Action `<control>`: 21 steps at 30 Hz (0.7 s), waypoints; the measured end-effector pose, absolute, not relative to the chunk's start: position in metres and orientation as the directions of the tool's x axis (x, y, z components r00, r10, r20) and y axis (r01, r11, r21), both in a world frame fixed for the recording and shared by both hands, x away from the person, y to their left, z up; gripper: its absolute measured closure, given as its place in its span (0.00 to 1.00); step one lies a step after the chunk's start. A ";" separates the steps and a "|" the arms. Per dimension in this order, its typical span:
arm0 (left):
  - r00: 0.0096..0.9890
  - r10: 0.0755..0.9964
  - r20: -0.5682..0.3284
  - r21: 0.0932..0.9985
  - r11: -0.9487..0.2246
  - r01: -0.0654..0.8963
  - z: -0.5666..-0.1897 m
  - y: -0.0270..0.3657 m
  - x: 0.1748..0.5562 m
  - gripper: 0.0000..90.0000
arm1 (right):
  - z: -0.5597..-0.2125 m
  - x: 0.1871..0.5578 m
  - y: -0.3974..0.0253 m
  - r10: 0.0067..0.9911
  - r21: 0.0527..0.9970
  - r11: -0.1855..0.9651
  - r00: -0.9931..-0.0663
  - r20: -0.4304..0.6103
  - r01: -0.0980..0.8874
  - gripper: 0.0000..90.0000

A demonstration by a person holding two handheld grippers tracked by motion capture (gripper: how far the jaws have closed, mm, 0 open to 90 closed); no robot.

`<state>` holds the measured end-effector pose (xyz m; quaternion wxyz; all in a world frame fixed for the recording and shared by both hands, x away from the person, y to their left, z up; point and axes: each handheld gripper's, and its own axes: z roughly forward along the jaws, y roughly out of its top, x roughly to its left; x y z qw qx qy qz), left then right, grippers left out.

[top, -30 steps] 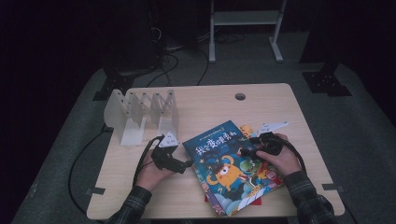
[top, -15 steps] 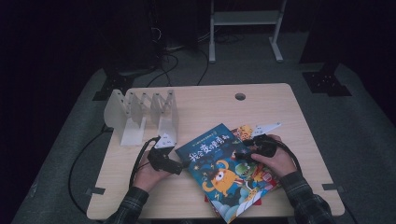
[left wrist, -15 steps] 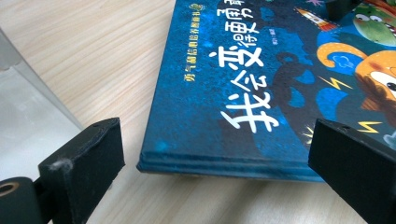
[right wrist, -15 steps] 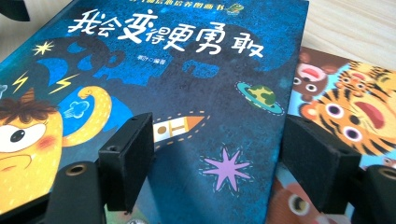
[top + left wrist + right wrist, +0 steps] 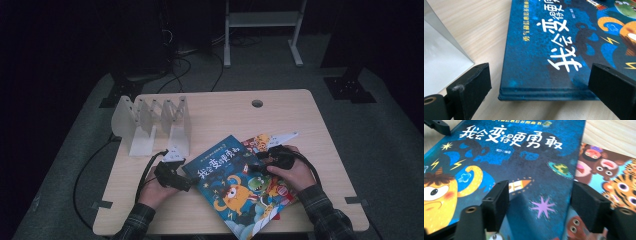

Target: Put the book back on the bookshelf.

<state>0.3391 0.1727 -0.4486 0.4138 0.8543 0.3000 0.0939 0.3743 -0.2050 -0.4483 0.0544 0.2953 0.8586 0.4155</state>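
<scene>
Both tongs, left (image 5: 186,184) and right (image 5: 256,165), gape around the blue book (image 5: 231,186) beside the rack (image 5: 152,125).

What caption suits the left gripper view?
Open left gripper faces the blue picture book's corner on the wooden table.

Blue book (image 5: 529,157) cover, white title: 我会变得更勇敢. Smaller yellow line near cover's top edge, too small to read fully.

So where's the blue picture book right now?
In the high view the blue picture book lies near the table's front edge, on another book, between the left claw and right claw.
</scene>
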 end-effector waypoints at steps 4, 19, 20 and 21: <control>0.809 0.579 -0.100 0.759 -0.482 0.438 -0.448 0.172 0.337 0.05 | -0.446 0.369 -0.216 0.573 0.746 0.475 -0.808 0.141 0.467 0.44; 0.804 0.585 -0.105 0.754 -0.480 0.448 -0.450 0.173 0.333 0.06 | -0.446 0.331 -0.264 0.627 0.751 0.436 -0.766 0.141 0.495 0.44; 0.804 0.585 -0.104 0.753 -0.482 0.448 -0.449 0.172 0.333 0.06 | -0.446 0.325 -0.271 0.633 0.752 0.433 -0.762 0.138 0.496 0.43; 0.805 0.585 -0.103 0.753 -0.483 0.447 -0.449 0.172 0.333 0.06 | -0.446 0.325 -0.271 0.633 0.752 0.433 -0.762 0.138 0.496 0.43</control>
